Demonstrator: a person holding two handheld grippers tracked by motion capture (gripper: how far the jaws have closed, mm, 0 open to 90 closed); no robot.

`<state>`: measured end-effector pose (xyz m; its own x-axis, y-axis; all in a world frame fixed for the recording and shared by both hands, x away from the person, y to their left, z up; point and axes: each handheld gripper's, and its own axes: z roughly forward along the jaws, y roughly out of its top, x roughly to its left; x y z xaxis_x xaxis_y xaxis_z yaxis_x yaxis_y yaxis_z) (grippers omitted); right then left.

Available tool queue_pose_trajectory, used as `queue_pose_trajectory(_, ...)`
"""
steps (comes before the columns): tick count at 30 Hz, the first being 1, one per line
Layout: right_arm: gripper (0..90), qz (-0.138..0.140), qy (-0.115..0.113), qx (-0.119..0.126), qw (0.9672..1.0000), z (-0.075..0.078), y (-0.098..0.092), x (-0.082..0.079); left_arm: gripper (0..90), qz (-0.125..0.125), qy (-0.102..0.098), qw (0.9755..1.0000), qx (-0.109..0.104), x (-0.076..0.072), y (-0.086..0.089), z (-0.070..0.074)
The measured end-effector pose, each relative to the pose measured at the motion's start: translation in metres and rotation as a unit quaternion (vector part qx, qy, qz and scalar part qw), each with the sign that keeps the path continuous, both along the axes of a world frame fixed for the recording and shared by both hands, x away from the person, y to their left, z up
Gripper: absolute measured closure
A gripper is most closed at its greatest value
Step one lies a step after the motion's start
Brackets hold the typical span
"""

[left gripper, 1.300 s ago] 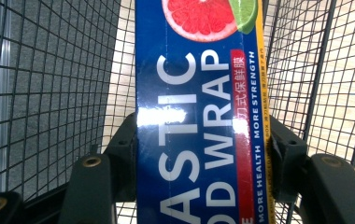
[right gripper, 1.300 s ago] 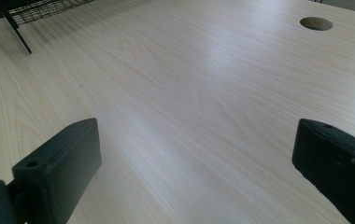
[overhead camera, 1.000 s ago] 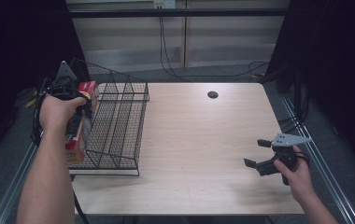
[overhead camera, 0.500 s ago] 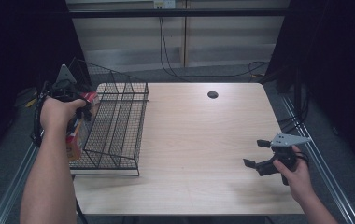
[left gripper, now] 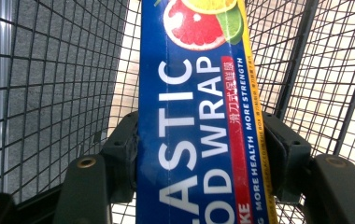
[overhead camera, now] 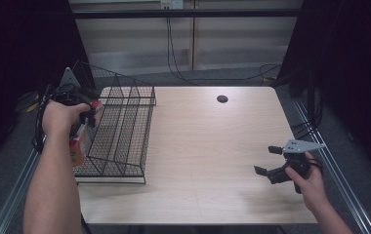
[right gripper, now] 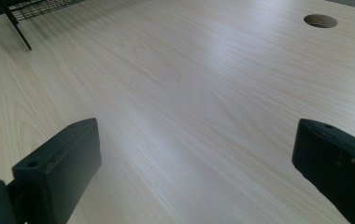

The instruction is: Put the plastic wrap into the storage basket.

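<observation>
Overhead, I see my left gripper (overhead camera: pixel 83 114) holding a long blue plastic-wrap box (overhead camera: pixel 77 146) at the black wire rack's (overhead camera: pixel 120 141) left edge. Left gripper view: jaws clamp its citrus-printed face (left gripper: pixel 199 121). Right gripper view: my right gripper (right gripper: pixel 196 172) gapes over the pale wooden table (right gripper: pixel 189 84).

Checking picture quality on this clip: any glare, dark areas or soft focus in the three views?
High view: table evenly lit, surroundings nearly black, mild softness. Left gripper view: plastic wrap box sharp, its lettering readable; bright backlight through the wire basket at right. Right gripper view: pale sheen across the wood, near fingers slightly soft.
</observation>
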<state>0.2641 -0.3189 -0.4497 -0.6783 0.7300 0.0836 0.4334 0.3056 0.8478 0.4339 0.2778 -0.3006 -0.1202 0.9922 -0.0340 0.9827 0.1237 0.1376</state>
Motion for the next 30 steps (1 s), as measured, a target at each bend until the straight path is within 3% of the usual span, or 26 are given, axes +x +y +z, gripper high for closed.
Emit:
queue_pose_trajectory(5, 0.9, 0.000, 0.001, 0.000, 1.0000, 0.000, 0.000, 0.000, 38.6, 0.010, -0.003, 0.9999, -0.003, 0.001, 0.004, 0.005)
queue_pose_trajectory(6, 0.9, -0.001, 0.000, 0.000, 1.0000, 0.000, 0.000, 0.000, 38.6, 0.011, -0.012, 0.9999, -0.004, 0.000, 0.006, 0.008)
queue_pose_trajectory(7, 0.9, -0.001, 0.001, 0.000, 1.0000, 0.000, 0.000, 0.000, 38.0, 0.012, -0.023, 0.9995, -0.018, -0.001, 0.006, 0.010)
queue_pose_trajectory(9, 0.9, -0.001, 0.001, 0.000, 1.0000, 0.000, 0.000, -0.001, 36.7, 0.006, -0.029, 0.9995, -0.015, -0.001, 0.005, 0.014)
queue_pose_trajectory(17, 0.9, -0.003, -0.002, -0.001, 1.0000, 0.001, -0.001, -0.003, 35.1, 0.000, -0.040, 0.9990, -0.022, -0.002, -0.009, 0.021)
queue_pose_trajectory(18, 0.9, -0.003, -0.001, 0.000, 1.0000, 0.001, -0.001, -0.003, 35.1, -0.013, -0.034, 0.9991, -0.022, -0.003, -0.009, 0.022)
queue_pose_trajectory(20, 0.9, -0.003, -0.003, 0.002, 1.0000, 0.002, -0.001, -0.003, 35.1, -0.013, -0.035, 0.9990, -0.026, -0.003, -0.011, 0.024)
queue_pose_trajectory(21, 0.9, -0.003, -0.003, 0.001, 1.0000, 0.002, -0.001, -0.003, 35.1, -0.006, -0.042, 0.9987, -0.027, -0.004, -0.013, 0.025)
queue_pose_trajectory(30, 0.9, -0.001, -0.003, 0.002, 1.0000, 0.002, -0.001, -0.003, 32.4, -0.026, -0.056, 0.9973, -0.039, -0.007, -0.029, 0.032)
